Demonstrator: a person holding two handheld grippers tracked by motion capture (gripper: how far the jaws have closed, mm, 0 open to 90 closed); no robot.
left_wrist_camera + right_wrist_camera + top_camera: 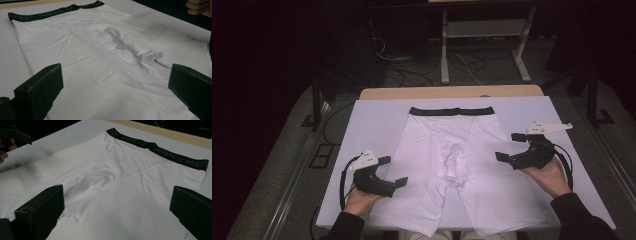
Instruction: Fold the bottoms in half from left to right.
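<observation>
White tabletop [367, 120] across mid-frame, dark floor beyond. Best closed on both outer leg edges together, lifted evenly. Left gripper [396, 172] lower left, right gripper [508, 146] right of centre: jaws spread wide, empty. Between them, flat: white shorts [447, 165], dark waistband [451, 111] toward frame top.

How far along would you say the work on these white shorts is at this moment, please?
Done: the white shorts lie spread flat on the white board, dark waistband at the far edge. In hand: nothing is gripped; the left gripper and right gripper sit open at the shorts' two sides. Left: any fold, it seems, since no layer is turned over, and a small crumple remains at the crotch.
</observation>
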